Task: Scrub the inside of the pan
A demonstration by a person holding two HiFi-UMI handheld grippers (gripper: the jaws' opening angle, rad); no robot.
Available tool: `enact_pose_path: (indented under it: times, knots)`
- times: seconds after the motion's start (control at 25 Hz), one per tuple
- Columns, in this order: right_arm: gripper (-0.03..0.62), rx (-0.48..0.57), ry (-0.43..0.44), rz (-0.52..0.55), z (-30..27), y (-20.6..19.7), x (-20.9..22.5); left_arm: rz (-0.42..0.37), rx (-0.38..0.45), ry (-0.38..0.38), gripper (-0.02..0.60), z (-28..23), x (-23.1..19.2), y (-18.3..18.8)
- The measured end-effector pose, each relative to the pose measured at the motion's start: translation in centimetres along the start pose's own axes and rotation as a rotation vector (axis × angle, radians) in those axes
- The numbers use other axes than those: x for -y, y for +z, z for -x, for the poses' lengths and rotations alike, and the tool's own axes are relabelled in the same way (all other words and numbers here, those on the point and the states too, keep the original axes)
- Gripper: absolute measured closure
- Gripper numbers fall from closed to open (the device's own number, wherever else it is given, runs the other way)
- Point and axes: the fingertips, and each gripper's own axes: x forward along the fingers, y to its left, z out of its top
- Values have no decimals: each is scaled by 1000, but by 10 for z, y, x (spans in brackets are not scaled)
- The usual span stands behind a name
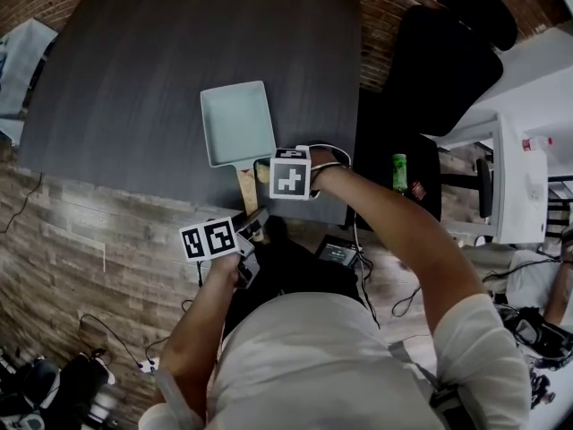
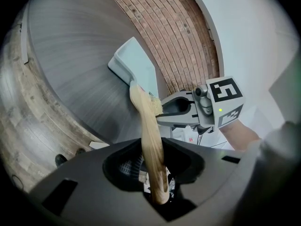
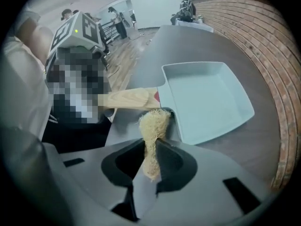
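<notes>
A square pale-green pan (image 1: pixel 237 122) lies on the dark grey table (image 1: pixel 134 70) near its front edge, its wooden handle (image 1: pixel 247 187) pointing toward me. My left gripper (image 1: pixel 256 220) is shut on the end of that handle (image 2: pixel 150 140), which runs up between its jaws to the pan (image 2: pixel 137 66). My right gripper (image 1: pixel 263 170) hovers just over the handle's root beside the pan's near rim. It is shut on a straw-coloured fibrous scrubber (image 3: pixel 153 133), whose tuft sticks out toward the pan (image 3: pixel 207 98). The pan's inside looks bare.
A black office chair (image 1: pixel 448 52) stands right of the table, with a green bottle (image 1: pixel 399 170) below it. A white desk (image 1: pixel 528 150) lies at the far right. A brick wall (image 2: pixel 174 36) runs behind the table. Cables trail over the wooden floor (image 1: pixel 98 240).
</notes>
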Motion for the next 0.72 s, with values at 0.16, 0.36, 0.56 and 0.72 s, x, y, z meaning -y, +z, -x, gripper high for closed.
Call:
enact_pose_path:
  times: [0.16,0.36,0.56,0.72]
  knots:
    - [516,-20,-11,28,-2,5,13,-3,-2,-4,468,-2,1,2]
    - [516,14,13,-6,4,-3,20,13,8,-6,469,0,0,0]
    - [516,29,-24,-34,9,-24,34,18,16,3,469,0,1,1]
    - [516,51,-29,-38,12,-36,41,6,7,7,469,-2,1,2]
